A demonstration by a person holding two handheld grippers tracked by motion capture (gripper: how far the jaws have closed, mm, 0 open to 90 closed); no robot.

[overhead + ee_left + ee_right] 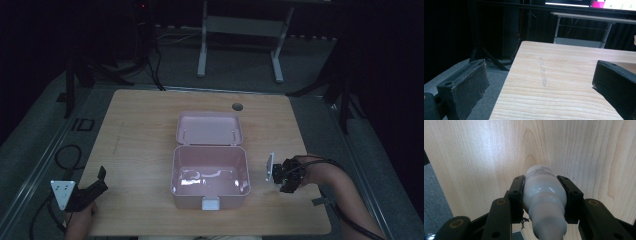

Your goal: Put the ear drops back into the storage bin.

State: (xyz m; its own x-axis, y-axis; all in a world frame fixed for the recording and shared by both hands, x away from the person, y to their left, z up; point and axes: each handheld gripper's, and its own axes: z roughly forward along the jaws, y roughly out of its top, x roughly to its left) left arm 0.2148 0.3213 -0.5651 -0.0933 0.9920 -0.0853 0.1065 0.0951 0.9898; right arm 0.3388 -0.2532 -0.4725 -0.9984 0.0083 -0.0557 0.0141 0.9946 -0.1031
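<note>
Over on the left, the left claw point(95, 187) sits low at the table point(140, 150) edge with its jaws wide apart and nothing between them, bare wood ahead of it. In the middle, to the left of the right claw, the pink box point(210, 176) stands with its lid thrown back, hollow and looking empty. On the right, the right claw point(544, 195) is clamped on a small white bottle point(544, 192), one jaw on each side of its body, the table close beneath. If the bottle is bound for that box, and that's my guess, the thing to do is carry it level, clear the near wall, and lower before letting go. The bottle looks smooth and rounded, printed label on the far end, narrowing to a cap nearest the camera.
</note>
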